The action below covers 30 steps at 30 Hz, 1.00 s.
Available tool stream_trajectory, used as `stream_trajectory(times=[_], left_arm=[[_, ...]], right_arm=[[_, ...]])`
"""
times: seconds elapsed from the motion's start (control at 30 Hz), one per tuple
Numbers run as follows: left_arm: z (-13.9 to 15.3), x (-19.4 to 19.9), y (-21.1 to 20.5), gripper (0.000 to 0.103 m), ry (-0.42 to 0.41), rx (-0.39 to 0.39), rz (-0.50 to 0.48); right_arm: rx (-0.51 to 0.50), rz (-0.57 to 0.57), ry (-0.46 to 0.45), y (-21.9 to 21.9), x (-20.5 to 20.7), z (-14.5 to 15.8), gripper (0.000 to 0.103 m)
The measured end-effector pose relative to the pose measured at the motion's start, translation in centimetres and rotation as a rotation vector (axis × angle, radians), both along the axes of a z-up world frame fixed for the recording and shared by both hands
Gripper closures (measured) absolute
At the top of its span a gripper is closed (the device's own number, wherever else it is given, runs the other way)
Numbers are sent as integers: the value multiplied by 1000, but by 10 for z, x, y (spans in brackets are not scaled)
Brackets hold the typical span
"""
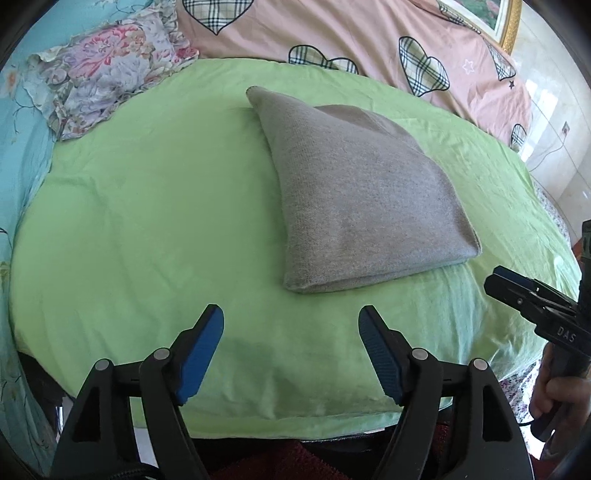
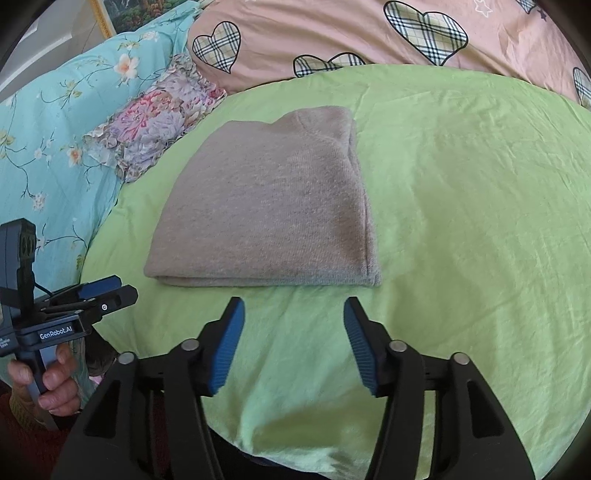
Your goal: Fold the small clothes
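Observation:
A grey knitted garment point(image 1: 354, 195) lies folded into a thick pad on the green sheet point(image 1: 147, 221). In the right wrist view the same garment point(image 2: 266, 206) sits just beyond the fingers, its folded edge nearest me. My left gripper point(image 1: 291, 317) stands open over bare sheet, short of the garment's near corner, with nothing between its blue pads. My right gripper point(image 2: 293, 308) is open too, a little back from the garment's front edge and empty. Each gripper shows in the other's view: the right gripper point(image 1: 517, 288) at the right edge, the left gripper point(image 2: 99, 291) at the left edge.
A floral pillow point(image 1: 107, 77) lies at the sheet's far left corner on a turquoise flowered cover point(image 2: 55, 129). A pink quilt with plaid hearts point(image 1: 369, 40) is bunched along the far side. A hand point(image 2: 48, 384) grips the left tool's handle. A framed picture point(image 1: 495, 14) leans at the back.

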<state>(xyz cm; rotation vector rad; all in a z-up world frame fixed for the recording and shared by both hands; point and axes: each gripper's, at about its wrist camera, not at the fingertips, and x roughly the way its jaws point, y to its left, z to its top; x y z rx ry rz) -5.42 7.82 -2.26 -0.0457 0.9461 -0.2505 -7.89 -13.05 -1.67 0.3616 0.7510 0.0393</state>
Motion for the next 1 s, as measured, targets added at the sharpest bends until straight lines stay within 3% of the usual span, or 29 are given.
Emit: stream_trajectory(times=[0.2, 0.47, 0.77, 1.0], left_arm=[[3, 3, -3, 17, -17, 89, 33], [-12, 10, -16, 17, 9, 201, 54], [-11, 14, -19, 17, 9, 263, 42], [8, 28, -23, 16, -24, 281, 38]], right_arm=[[-24, 17, 0, 4, 0, 2, 30], [-22, 32, 14, 9, 10, 0, 28], [-33, 53, 33, 15, 16, -2, 25], [-38, 67, 5, 10, 30, 17, 22]])
